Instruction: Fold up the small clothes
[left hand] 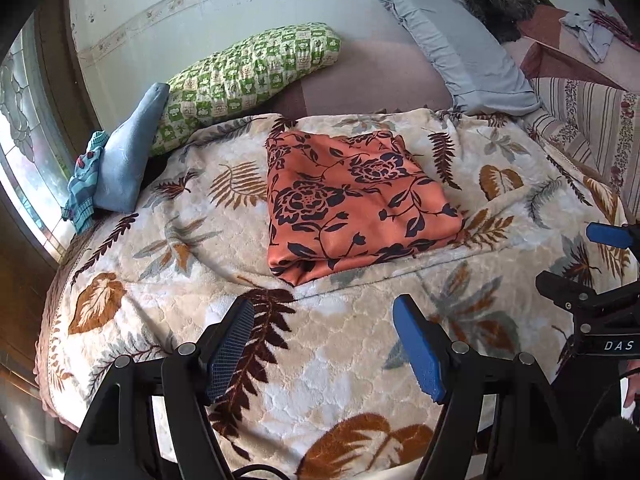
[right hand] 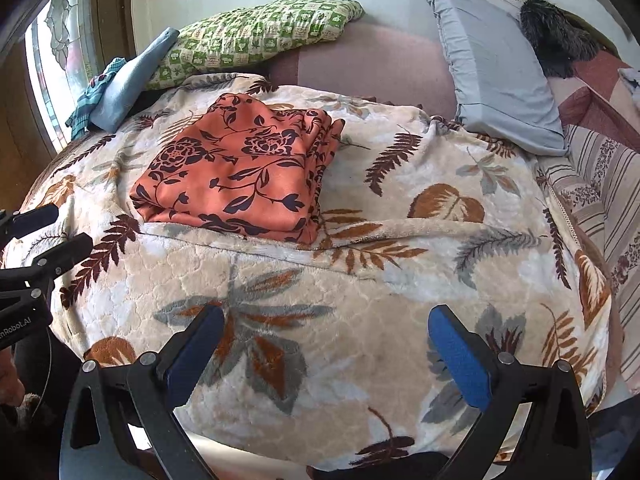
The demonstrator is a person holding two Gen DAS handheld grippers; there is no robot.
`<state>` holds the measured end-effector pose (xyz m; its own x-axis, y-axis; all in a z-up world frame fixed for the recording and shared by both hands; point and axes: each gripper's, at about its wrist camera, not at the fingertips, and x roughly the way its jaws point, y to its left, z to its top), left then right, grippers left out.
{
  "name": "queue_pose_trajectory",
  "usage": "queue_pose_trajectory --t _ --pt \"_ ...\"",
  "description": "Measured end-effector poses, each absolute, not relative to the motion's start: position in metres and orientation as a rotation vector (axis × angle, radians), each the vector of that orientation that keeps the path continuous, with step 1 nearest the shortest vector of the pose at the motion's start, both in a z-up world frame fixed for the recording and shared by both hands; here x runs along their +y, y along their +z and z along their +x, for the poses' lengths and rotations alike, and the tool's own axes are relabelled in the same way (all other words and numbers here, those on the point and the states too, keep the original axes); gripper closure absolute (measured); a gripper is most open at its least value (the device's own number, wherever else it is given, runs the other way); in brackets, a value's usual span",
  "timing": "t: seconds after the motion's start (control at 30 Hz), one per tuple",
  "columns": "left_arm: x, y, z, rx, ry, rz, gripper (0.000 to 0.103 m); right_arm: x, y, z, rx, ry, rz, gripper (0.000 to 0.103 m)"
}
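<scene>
- Cloth (left hand: 356,200), orange with a dark flower print, lies folded into a thick, roughly square bundle on the blanket (left hand: 360,380).
- From the right wrist view the same cloth (right hand: 236,172) shows its stacked layers along the right edge, with a few loose folds bunched at the far right corner.
- It rests flat (nothing touches it), well ahead of both grippers.
- Left gripper (left hand: 326,346) hangs above the blanket with its jaws wide apart and nothing between them; only leaf-patterned blanket shows in the gap.
- Its blue pads (left hand: 418,350) face each other across that gap.
- Right gripper (right hand: 326,354) is likewise spread wide and holds nothing, above the near part of the blanket (right hand: 360,360).
- Each gripper shows at the edge of the other's view: the right one (left hand: 608,264) at the right rim, the left one (right hand: 36,236) at the left rim, both apart from the cloth.
- Behind the cloth a green checked pillow (left hand: 252,76) leans along the wall.
- A grey pillow (left hand: 468,56) lies farther right, near the head of the bed.
- A blue garment (left hand: 128,156) is propped against the green pillow's left end, with a striped turquoise piece (left hand: 82,188) just beside it by the window (left hand: 24,128).
- A dark furry thing (left hand: 492,4) sits past the grey pillow (what it is I cannot tell).
</scene>
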<state>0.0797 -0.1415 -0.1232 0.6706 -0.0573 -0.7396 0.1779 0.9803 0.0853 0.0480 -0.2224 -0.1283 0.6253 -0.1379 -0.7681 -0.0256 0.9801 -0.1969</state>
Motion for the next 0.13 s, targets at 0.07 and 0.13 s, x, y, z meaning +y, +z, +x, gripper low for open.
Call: queue_pose_trajectory --t 0.07,0.13 --pt "-0.1425 -0.1207 0.0768 0.819 -0.132 0.157 0.032 -0.2235 -0.1281 0.0484 0.894 -0.07 -0.204 0.001" --pt "-0.1421 -0.1194 0.0751 0.817 -0.135 0.154 0.032 -0.2249 -0.1278 0.0486 0.893 -0.074 -0.203 0.001"
